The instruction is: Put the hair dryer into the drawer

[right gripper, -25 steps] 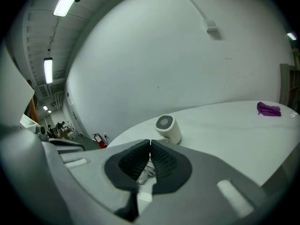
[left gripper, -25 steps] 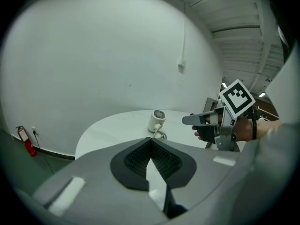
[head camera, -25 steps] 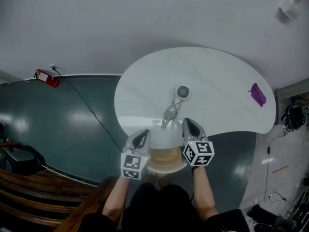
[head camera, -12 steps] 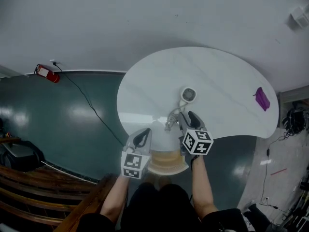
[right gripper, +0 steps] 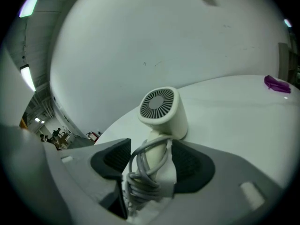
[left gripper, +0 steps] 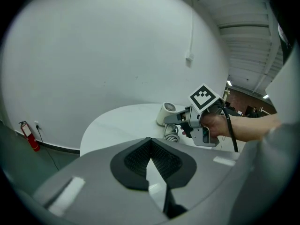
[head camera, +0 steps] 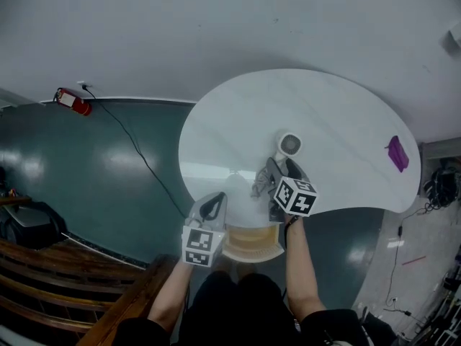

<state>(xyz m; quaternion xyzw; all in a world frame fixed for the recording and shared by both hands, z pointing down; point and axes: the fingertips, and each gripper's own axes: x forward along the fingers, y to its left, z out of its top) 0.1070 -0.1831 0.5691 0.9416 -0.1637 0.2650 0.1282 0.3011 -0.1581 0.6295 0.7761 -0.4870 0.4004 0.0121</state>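
A white hair dryer (head camera: pixel 289 145) lies on the white table (head camera: pixel 338 121), its round grille facing up and its grey cord (head camera: pixel 259 186) coiled round the handle. My right gripper (head camera: pixel 277 167) reaches over the table's near edge, and its jaws are opening. In the right gripper view the dryer (right gripper: pixel 159 108) has its handle and cord (right gripper: pixel 140 177) between the jaws of my right gripper (right gripper: pixel 150 146), with a gap on the left side. My left gripper (head camera: pixel 211 202) hovers shut and empty at the table's edge, left of the open wooden drawer (head camera: pixel 251 240). The left gripper view shows my left gripper (left gripper: pixel 150 142), the dryer (left gripper: pixel 166 112) and the right gripper (left gripper: pixel 174 119).
A purple object (head camera: pixel 397 153) lies at the table's far right edge. A red fire extinguisher (head camera: pixel 74 101) stands by the wall on the dark green floor, with a black cable running from there. A wooden bench (head camera: pixel 43 294) is at the lower left.
My right gripper has moved forward over the table's edge to the hair dryer and opened round its handle. The left gripper has barely shifted.
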